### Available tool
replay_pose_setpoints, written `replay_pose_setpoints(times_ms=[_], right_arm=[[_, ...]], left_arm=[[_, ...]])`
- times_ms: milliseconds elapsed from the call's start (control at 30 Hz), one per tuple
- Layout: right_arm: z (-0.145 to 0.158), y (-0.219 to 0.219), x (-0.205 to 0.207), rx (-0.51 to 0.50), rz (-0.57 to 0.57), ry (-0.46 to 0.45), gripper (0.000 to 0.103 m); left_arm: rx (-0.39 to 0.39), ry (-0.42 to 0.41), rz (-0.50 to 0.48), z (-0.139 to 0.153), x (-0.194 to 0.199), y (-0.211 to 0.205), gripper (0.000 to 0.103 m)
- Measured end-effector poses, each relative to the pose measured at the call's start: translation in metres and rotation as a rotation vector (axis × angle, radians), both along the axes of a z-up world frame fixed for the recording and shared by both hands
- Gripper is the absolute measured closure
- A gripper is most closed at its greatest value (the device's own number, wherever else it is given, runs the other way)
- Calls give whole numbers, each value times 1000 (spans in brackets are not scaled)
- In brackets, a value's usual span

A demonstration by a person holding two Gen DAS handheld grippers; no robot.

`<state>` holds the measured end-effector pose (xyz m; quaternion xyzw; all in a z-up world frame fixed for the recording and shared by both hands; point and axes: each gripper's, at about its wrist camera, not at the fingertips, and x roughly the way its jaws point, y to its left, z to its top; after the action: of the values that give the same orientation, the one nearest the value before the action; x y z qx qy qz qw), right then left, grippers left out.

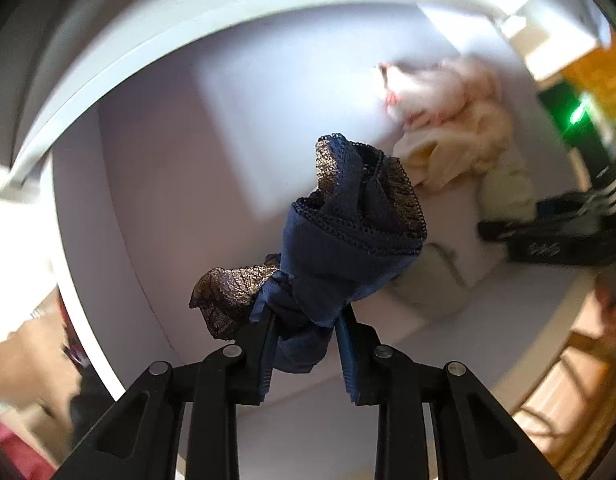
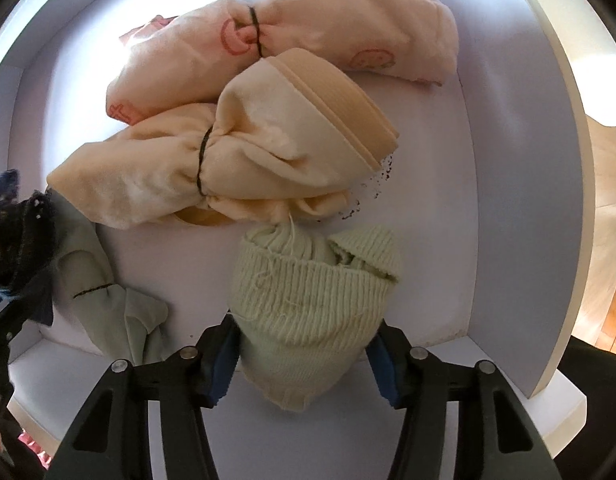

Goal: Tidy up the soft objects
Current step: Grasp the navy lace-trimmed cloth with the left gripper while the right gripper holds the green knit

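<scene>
Gripping navy lace underwear [image 1: 348, 236] in left gripper [image 1: 306, 320] fingers above the white drawer [image 1: 156, 184], clamping a green knit roll [image 2: 312, 300] in right gripper [image 2: 304, 344] fingers beside tied bundles [image 2: 236, 168], seemingly for tidy stowing.

A white box-like shelf compartment [image 2: 508, 168] with a flat floor and upright walls is carrying the soft things, and its right wall is standing close to them. On its floor a pink printed bundle [image 2: 308, 28] tied with a dark band is lying at the back, and a cream bundle [image 2: 268, 152], also tied, is lying just in front of it and touching it. A grey-green cloth [image 2: 104, 296] is lying at the left side of the floor, and the pale green knitted piece [image 2: 308, 300] is sitting near the front, touching the cream bundle.
</scene>
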<state>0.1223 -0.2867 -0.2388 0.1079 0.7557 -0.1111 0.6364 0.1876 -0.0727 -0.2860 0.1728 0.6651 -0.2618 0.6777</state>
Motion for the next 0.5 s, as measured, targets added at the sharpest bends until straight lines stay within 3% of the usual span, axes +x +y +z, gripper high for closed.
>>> replay_pose_setpoints(times_ms=[100, 267, 500], right_arm=[[1, 3, -1, -3, 7, -5, 46], [2, 8, -1, -7, 28, -11, 46], [8, 13, -3, -9, 40, -15, 46]], left_arm=[[-77, 19, 86, 10, -1, 12, 75], [-158, 16, 148, 27, -10, 24, 75], [-256, -49, 206, 65, -28, 48, 75]])
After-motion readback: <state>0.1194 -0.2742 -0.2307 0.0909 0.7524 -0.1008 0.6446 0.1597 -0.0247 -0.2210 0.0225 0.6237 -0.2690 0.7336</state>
